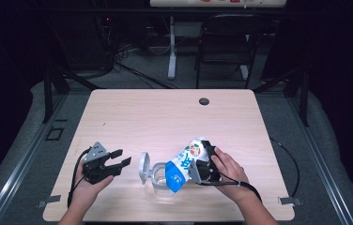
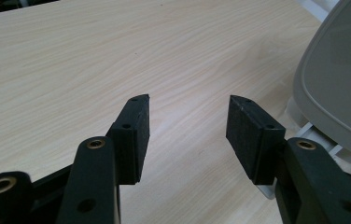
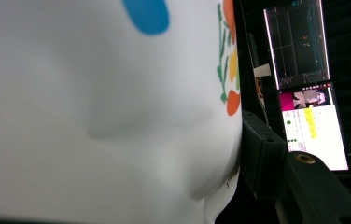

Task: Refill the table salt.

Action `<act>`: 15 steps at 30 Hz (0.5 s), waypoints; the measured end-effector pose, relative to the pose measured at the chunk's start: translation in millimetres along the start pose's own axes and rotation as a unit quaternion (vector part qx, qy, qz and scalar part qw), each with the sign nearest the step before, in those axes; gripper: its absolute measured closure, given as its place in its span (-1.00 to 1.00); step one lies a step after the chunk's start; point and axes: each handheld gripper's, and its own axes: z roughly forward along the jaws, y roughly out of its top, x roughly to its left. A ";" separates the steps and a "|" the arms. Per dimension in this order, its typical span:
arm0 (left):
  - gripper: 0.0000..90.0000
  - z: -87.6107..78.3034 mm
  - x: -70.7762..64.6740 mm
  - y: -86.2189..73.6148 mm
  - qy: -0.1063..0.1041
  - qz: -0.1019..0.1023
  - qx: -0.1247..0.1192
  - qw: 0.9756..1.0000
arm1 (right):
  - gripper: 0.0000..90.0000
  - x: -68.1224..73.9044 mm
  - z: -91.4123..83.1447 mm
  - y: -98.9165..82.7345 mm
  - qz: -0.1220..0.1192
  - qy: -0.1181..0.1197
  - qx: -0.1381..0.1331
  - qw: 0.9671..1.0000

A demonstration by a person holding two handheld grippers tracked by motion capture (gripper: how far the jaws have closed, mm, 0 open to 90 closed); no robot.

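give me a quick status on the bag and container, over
Right hand-held gripper shut on bag, tilted over clear container. Left hand-held gripper open, empty, beside grey lid. Nothing in the way.

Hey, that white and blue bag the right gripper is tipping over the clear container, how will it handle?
The bag looks soft: its side dents by the right gripper, so it probably flexes. Tilted over the container, its contents may shift. Its glossy skin may slip.
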 end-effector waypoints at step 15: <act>0.11 0.2 -0.4 0.0 0.001 -0.001 0.000 1.000 | 0.14 0.9 0.1 1.9 -0.011 -0.013 -0.005 1.000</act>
